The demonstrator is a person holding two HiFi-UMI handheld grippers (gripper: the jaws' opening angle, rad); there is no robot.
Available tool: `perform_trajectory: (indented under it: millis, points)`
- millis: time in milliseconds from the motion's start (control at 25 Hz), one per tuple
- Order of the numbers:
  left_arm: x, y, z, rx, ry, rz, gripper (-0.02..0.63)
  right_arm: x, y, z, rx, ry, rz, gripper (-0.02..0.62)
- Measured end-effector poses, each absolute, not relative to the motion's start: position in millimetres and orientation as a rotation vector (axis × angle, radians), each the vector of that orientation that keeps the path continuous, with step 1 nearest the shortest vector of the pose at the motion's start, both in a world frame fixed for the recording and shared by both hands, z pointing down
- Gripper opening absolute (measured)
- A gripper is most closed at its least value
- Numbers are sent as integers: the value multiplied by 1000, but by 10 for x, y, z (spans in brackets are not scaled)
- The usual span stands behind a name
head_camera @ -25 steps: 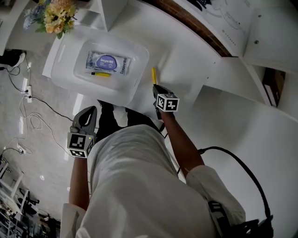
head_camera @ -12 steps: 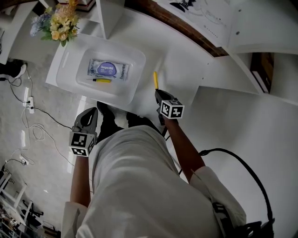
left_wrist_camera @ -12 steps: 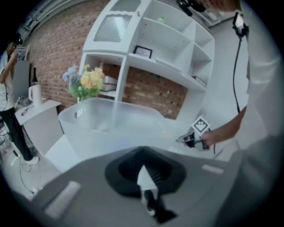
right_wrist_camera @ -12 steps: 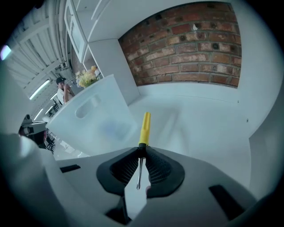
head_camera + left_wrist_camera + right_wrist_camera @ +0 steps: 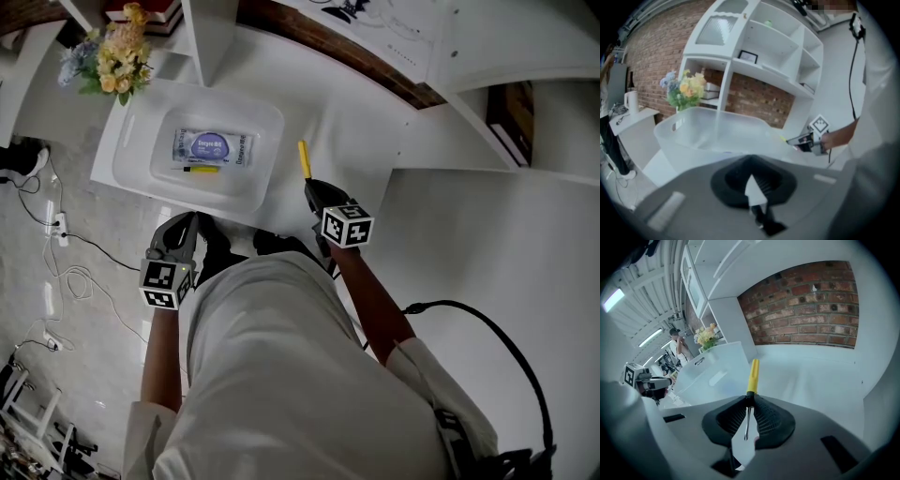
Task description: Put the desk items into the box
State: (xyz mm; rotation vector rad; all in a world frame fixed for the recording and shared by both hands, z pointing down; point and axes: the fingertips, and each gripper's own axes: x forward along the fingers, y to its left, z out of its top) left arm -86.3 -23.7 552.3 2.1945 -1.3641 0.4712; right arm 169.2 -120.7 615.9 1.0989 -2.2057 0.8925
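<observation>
The box (image 5: 273, 127) sits at the desk's (image 5: 366, 131) left end, with flowers (image 5: 114, 62) just beyond its far corner. Two things already lie in it: a flat packet (image 5: 214, 146) and, just beside that, a small yellow-and-black pen (image 5: 202, 170). That part of the task looks done.

The right gripper (image 5: 308, 187) is pinching a screwdriver (image 5: 304, 159). In the right gripper view the ribbed pads (image 5: 765, 414) close on the thin metal shaft, the yellow handle pokes out ahead of the jaws and the tip points back toward the camera. From above, the screwdriver is just to the right of the box and not yet over its rim. It seems to be clear of the desk, though the head view alone cannot settle that. So this item is in hand but not yet in the box.

The left gripper (image 5: 182, 223) hangs off the desk's near edge, below the box. Its jaws are pressed together with nothing between them — its own view shows the pads (image 5: 765, 174) meeting at the front and the box wall (image 5: 708, 138) close ahead.

What is left, as I judge it, is to carry the screwdriver over the rim and let go. Apart from the flowers, I see no other loose item on the desk.
</observation>
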Motion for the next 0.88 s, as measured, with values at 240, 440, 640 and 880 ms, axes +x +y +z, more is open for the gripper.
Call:
perform_trajectory:
  millis: [240,440,640,880]
  points:
    - [-892,-266,5479,2209,-1356,466,3,1509,-1238,5829,1084,-2289,854,48]
    - [-944,-296,5451,2224,-1356,461,3,1304,-1299,5622,1052,-2352,815,47]
    - [-1028,-321,5430,2222,-1370,444,3,1005,-1306,5491,946,-2407,797,48]
    - [-1150,-358,5345,2227,-1398,422,3,633,-1283,5400,835,-2443,707,48]
